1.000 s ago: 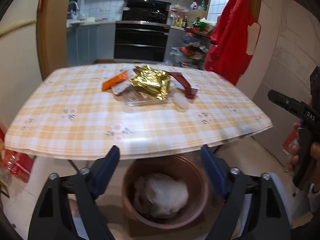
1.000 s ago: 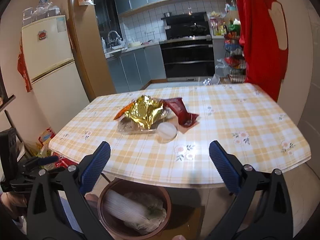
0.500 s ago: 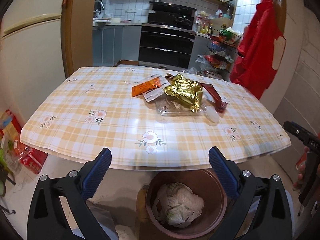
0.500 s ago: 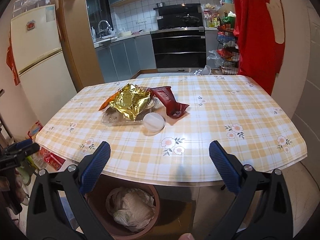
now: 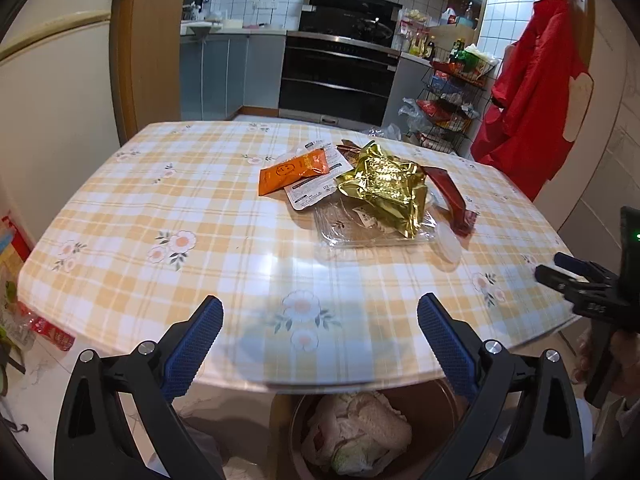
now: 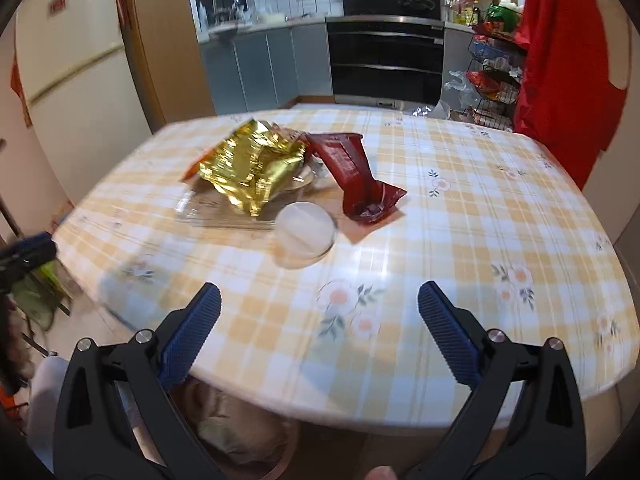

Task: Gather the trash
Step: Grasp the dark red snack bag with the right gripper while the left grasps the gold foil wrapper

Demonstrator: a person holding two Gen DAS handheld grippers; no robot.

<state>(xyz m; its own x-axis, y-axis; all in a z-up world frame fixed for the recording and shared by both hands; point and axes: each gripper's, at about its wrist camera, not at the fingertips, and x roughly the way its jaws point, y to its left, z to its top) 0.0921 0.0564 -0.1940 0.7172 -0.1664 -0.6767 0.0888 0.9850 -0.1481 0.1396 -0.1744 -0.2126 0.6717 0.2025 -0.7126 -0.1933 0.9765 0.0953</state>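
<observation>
Both claws have come forward from over the bin toward the surface [image 5: 168, 216], so the litter now sits closer in both views. The left claw [image 5: 320, 344] is spread wide with nothing between its pads, and so is the right claw [image 6: 320, 334]. The trash lies in a heap near the middle: a gold wrapper [image 6: 252, 168] on a clear tray [image 5: 360, 232], an orange packet [image 5: 292, 170], a dark red wrapper [image 6: 352, 168] and a round clear lid [image 6: 306, 228]. The bin [image 5: 432, 404] waits below the near edge. This looks like the reach for a first piece; next, the right claw probably needs to close on the lid or red wrapper.
</observation>
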